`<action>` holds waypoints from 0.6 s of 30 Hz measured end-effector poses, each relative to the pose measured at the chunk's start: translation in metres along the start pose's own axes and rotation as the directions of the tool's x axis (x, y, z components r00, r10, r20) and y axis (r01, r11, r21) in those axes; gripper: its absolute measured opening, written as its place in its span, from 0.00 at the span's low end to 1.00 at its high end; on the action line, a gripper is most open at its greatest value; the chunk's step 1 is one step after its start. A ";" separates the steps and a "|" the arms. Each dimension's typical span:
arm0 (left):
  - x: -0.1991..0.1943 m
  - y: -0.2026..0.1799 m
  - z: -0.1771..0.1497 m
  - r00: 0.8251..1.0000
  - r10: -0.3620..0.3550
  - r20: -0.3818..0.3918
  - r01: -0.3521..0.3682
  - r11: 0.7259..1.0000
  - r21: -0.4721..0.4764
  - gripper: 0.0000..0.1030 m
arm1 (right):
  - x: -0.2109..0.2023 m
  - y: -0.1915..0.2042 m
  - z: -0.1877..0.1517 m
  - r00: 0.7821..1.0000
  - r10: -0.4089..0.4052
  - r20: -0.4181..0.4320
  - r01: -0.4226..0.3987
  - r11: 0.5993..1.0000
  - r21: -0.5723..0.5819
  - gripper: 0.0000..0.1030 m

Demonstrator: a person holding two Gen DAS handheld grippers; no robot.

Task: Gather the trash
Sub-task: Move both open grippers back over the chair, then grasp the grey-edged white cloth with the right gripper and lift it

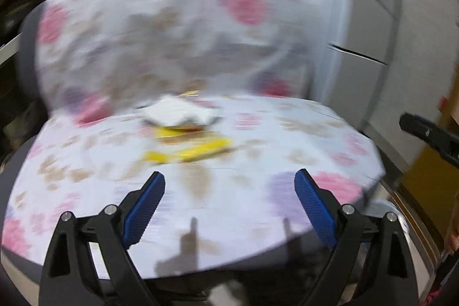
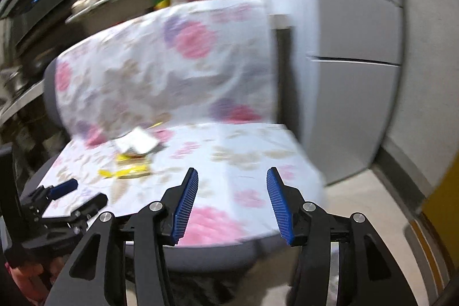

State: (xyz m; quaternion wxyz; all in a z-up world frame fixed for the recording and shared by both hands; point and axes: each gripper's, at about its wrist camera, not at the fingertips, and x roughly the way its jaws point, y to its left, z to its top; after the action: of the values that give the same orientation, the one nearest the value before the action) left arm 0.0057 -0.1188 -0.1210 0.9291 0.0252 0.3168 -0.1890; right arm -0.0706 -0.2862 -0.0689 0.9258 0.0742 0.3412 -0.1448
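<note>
We hold the left tool (image 1: 229, 185) and right tool (image 2: 232, 179) wide open, both empty, above the floral-covered chair seat (image 2: 243, 151), where yellow wrappers (image 1: 186, 152) and crumpled white paper (image 1: 178, 112) lie near the backrest.

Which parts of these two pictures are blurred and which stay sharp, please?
Left wrist view: the floral-covered chair seat and the yellow and white wrappers are smeared by motion blur, while the left gripper stays sharp and casts shadows on the cloth. Right wrist view: milder blur on the chair, right gripper crisp; fisheye bending curves the grey cabinet.
</note>
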 end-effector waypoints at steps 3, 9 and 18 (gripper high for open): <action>0.004 0.043 0.008 0.996 0.086 -0.001 -0.086 0.994 -0.070 0.87 | 0.035 0.029 0.011 0.998 0.058 -0.034 -0.060 0.996 -0.062 0.50; 0.022 0.097 0.027 0.982 0.189 -0.024 -0.190 0.973 -0.134 0.87 | 0.109 0.077 0.032 0.986 0.115 -0.118 -0.132 0.980 -0.147 0.50; 0.060 0.120 0.043 0.976 0.209 -0.066 -0.216 0.968 -0.129 0.87 | 0.221 0.110 0.050 0.937 0.220 -0.273 -0.249 0.965 -0.079 0.50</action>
State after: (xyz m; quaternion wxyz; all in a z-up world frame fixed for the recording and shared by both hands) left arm 0.1187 -0.0353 -0.1314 0.9350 0.0007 0.3484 -0.0658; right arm 0.1551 -0.2423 -0.1712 0.8860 0.0807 0.4566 -0.0029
